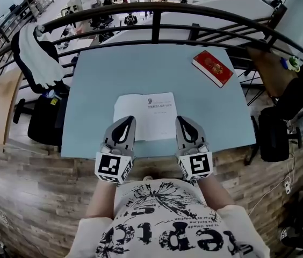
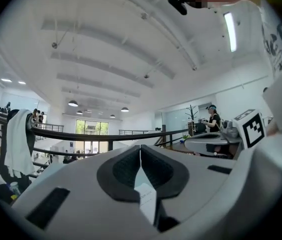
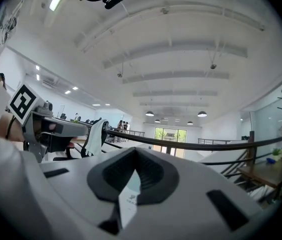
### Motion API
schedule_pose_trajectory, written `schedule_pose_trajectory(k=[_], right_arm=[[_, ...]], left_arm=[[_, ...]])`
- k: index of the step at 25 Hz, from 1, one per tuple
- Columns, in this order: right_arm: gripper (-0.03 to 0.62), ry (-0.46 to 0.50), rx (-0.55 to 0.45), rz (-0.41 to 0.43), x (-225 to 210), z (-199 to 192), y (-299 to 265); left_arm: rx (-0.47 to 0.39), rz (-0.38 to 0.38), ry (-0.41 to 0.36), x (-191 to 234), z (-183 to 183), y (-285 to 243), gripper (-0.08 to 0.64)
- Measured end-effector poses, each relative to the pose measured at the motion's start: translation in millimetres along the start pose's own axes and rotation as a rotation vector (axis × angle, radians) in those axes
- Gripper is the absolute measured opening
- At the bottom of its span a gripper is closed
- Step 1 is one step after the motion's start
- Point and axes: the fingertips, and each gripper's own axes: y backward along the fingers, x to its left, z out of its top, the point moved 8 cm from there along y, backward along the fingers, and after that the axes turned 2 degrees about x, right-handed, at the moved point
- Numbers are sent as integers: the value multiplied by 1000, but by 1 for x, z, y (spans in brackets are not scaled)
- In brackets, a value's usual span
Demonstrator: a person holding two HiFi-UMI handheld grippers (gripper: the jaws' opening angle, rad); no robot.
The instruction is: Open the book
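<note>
My left claw (image 1: 126, 119) is pressed together, and nothing is in it. My right claw (image 1: 180, 119) is pressed together too, and it holds nothing. I hold both claws level, side by side, over the near edge of the bench (image 1: 92, 90). They point at the far edge.

The book (image 1: 146, 114) is white. It lies flat in the middle of the bench, close to the near edge. The tip of my left claw is over its near left corner. The tip of my right claw is over its near right corner.

A red book (image 1: 212, 67) lies by the far right corner, well apart from the white one. A dark rail (image 1: 157, 9) runs past the far edge.
</note>
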Motion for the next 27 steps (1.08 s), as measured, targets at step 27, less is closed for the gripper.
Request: schedule_pose_trajectory(k=[27], right_arm=[[9, 12, -2, 34, 0, 1, 1]], left_arm=[[-18, -11, 3, -7, 1, 0, 23]])
